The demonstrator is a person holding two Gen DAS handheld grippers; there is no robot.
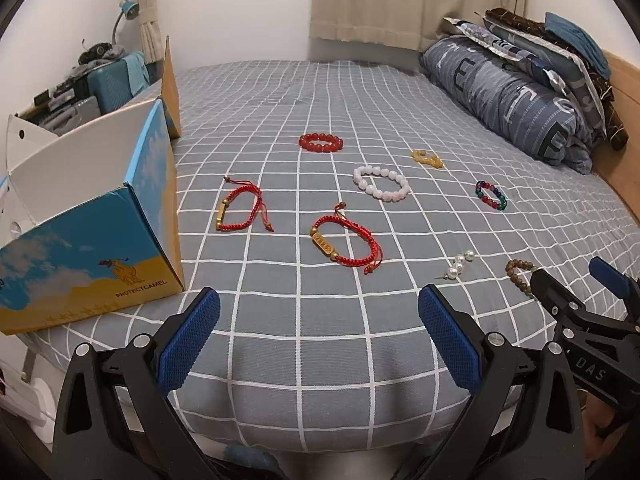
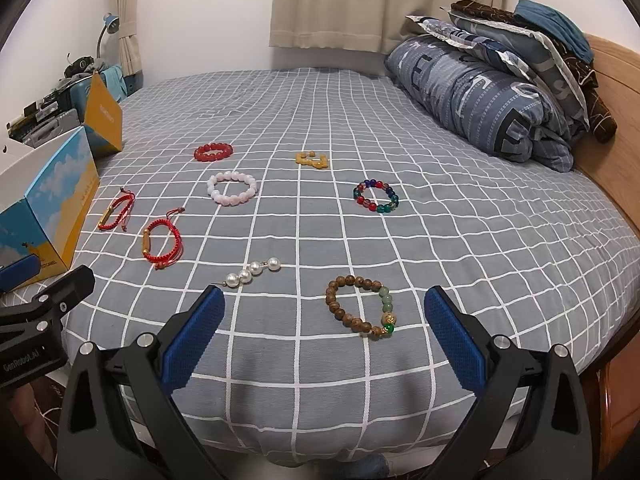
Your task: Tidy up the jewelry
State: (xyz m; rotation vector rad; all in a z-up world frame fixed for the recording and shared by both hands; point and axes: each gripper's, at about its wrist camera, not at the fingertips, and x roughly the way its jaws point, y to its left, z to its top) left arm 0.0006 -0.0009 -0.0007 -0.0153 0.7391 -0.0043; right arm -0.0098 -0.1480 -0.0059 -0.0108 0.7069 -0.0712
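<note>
Several pieces of jewelry lie on the grey checked bedsheet [image 1: 304, 92]: two red cord bracelets [image 1: 244, 208] [image 1: 346, 242], a red bead bracelet [image 1: 321, 143], a white bead bracelet [image 1: 381, 182], a yellow piece [image 1: 427, 158], a multicolour bead bracelet [image 2: 375, 196], a pearl piece [image 2: 251, 273] and a brown wooden bead bracelet [image 2: 360, 306]. An open blue-and-yellow box [image 1: 92, 248] stands at the left. My left gripper [image 1: 318, 336] is open and empty near the bed's front edge. My right gripper [image 2: 324, 336] is open and empty just short of the wooden bracelet.
A folded blue quilt [image 2: 480, 96] with stacked pillows lies at the back right against a wooden headboard [image 2: 616, 80]. Curtains [image 2: 360, 4] hang behind. A cluttered desk with a lamp [image 1: 124, 12] stands at the far left.
</note>
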